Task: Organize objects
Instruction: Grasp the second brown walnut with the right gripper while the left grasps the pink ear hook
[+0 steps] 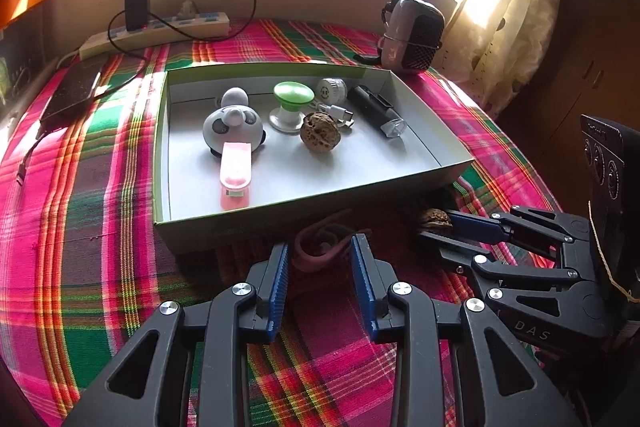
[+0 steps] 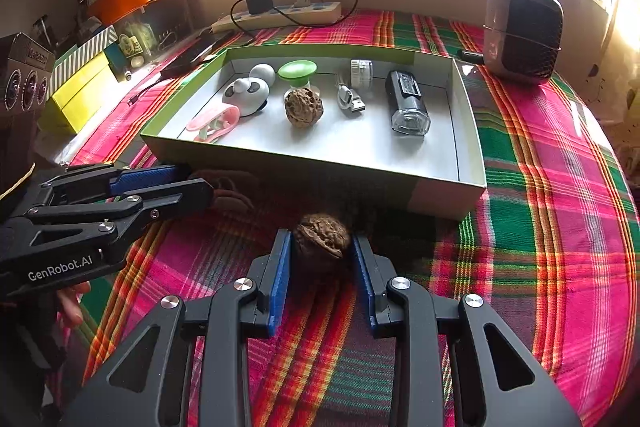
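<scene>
A brown walnut [image 2: 322,239] sits on the plaid cloth in front of the box, and my right gripper [image 2: 322,247] is shut on it, both blue pads against its sides. From the left wrist view, that right gripper [image 1: 434,231] comes in from the right with the walnut [image 1: 436,219] at its tips. My left gripper [image 1: 320,255] stands open just left of it. A coiled pink strap [image 1: 320,241] lies on the cloth between its fingertips, in the shadow of the box. The white-lined cardboard box [image 1: 316,199] holds a second walnut [image 1: 320,135], a panda toy [image 1: 234,129], a pink clip [image 1: 236,179], a green-topped knob [image 1: 292,95] and a black torch [image 1: 376,111].
A power strip [image 1: 160,27] with a charger and a dark phone [image 1: 72,95] lie behind and left of the box. A small heater-like device [image 1: 412,35] stands at the back right. Yellow boxes [image 2: 80,95] crowd the left edge. Plaid cloth [image 2: 540,187] stretches right of the box.
</scene>
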`<move>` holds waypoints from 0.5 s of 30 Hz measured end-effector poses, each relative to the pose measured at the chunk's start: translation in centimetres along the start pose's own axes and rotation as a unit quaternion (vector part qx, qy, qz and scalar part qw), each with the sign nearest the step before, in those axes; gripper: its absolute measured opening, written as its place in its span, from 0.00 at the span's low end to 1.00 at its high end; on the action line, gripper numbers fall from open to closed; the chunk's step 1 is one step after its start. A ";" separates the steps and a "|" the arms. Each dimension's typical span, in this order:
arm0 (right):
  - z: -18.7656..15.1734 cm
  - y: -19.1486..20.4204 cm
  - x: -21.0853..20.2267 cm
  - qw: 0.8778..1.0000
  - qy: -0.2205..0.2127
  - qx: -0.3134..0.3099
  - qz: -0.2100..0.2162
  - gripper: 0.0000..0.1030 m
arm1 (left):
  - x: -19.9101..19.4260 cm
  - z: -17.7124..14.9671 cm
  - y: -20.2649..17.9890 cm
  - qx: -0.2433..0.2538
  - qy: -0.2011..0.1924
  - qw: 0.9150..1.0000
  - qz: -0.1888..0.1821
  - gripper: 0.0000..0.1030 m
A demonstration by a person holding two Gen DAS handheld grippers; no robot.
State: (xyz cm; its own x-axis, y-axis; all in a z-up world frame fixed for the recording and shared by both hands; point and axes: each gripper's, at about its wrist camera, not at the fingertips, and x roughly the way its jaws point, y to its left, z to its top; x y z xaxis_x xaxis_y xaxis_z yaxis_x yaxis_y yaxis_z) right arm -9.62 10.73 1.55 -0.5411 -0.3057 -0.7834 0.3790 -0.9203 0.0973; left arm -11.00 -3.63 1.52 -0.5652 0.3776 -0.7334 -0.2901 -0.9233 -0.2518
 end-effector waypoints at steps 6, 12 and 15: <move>-0.5 -0.8 -0.4 1.000 -0.001 0.008 -0.002 0.30 | 0.0 -0.7 -2.0 0.036 0.007 0.999 -0.007 0.28; -0.9 -1.2 -0.8 1.000 -0.003 0.013 -0.002 0.30 | 0.0 -1.0 -3.0 0.046 0.013 0.999 -0.017 0.28; -1.1 -1.4 -0.9 1.000 -0.003 0.015 -0.003 0.30 | 0.1 -1.0 -3.3 0.046 0.016 0.999 -0.022 0.28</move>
State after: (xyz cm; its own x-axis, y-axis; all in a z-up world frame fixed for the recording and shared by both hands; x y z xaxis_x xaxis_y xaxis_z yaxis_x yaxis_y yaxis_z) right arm -8.81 12.59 1.42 -0.5487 -0.3011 -0.7799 0.3527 -0.9292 0.1106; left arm -9.28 -0.61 1.64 -0.5261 0.4136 -0.7431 -0.3852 -0.8949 -0.2254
